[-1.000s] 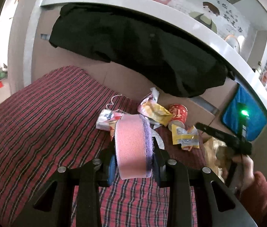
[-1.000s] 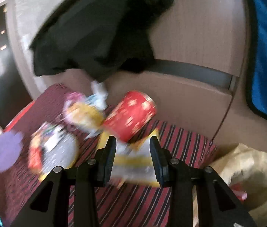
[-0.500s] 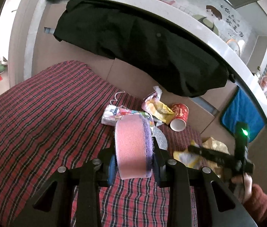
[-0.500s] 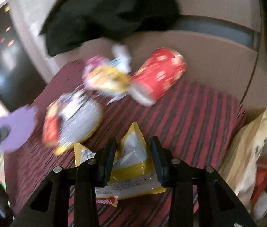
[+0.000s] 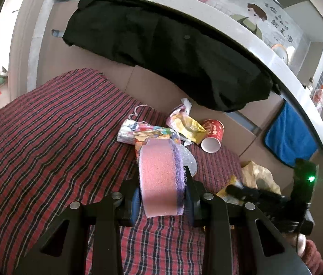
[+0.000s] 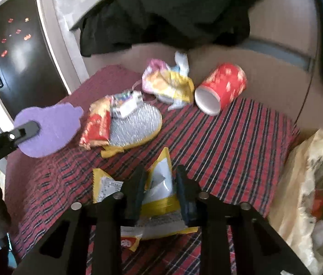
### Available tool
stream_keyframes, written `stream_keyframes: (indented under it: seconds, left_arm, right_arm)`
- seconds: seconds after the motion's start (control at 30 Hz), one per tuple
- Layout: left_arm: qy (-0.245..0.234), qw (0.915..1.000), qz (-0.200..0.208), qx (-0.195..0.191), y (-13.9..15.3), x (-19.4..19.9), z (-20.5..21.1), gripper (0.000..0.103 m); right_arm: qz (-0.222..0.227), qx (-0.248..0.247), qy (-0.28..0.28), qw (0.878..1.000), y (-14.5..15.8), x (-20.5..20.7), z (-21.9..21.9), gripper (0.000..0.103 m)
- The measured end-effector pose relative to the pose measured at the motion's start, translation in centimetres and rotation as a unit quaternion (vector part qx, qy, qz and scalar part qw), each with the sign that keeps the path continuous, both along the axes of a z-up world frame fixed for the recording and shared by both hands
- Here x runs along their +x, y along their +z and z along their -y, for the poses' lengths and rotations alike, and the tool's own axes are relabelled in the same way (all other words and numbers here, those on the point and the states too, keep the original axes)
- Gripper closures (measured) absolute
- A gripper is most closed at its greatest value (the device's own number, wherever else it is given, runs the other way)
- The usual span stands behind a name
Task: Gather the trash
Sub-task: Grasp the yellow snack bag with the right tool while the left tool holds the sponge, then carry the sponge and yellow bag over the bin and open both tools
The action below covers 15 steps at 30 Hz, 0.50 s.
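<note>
**Op A:** My right gripper (image 6: pixel 159 188) is sitting over the yellow wrapper (image 6: pixel 161 194), and its jaws have just been closing with the wrapper between them. I'm reading them as pinching it now, near the front of the striped cushion (image 6: pixel 241 137). The left gripper (image 5: pixel 162 197) is clamping a pink and purple sponge (image 5: pixel 159 178) and hovering above the same cushion.

**Op B:** I'm seeing that too. How much is getting done, by your reckoning?

**Op A:** I'm judging we're partway. The trash bag (image 6: pixel 310 183) off the cushion's right edge is already holding some scraps. The red paper cup (image 6: pixel 222 89) is lying on its side near the back panel, the crumpled yellow-pink bag (image 6: pixel 168 84) is just beside it, and the foil snack packet (image 6: pixel 127 119) is lying left of centre.

**Op B:** I'm worrying about room.

**Op A:** I'm finding the path to the bag open across bare cushion. The cushion's right edge is dropping off just before the bag, the black garment (image 6: pixel 172 11) is hanging well back, and the sponge is staying apart on the left.
</note>
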<state>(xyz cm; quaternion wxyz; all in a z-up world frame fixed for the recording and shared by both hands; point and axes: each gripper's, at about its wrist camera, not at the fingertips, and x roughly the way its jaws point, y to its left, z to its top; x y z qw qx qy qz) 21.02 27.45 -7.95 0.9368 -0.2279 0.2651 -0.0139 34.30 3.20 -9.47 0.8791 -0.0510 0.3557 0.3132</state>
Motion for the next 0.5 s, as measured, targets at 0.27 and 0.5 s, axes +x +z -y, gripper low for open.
stream_keyframes:
  seconds: [0.27, 0.5]
  left_arm:
    - [-0.019, 0.9984, 0.029, 0.045, 2.8, -0.2, 5.4, 0.071]
    - [-0.06, 0.9927, 0.062, 0.084, 5.5, 1.4, 13.6, 0.071]
  right_arm:
    - [0.091, 0.03, -0.056, 0.994, 5.0, -2.8, 4.7, 0.083]
    - [0.142, 0.062, -0.126, 0.98, 7.7, -5.3, 11.7, 0.083]
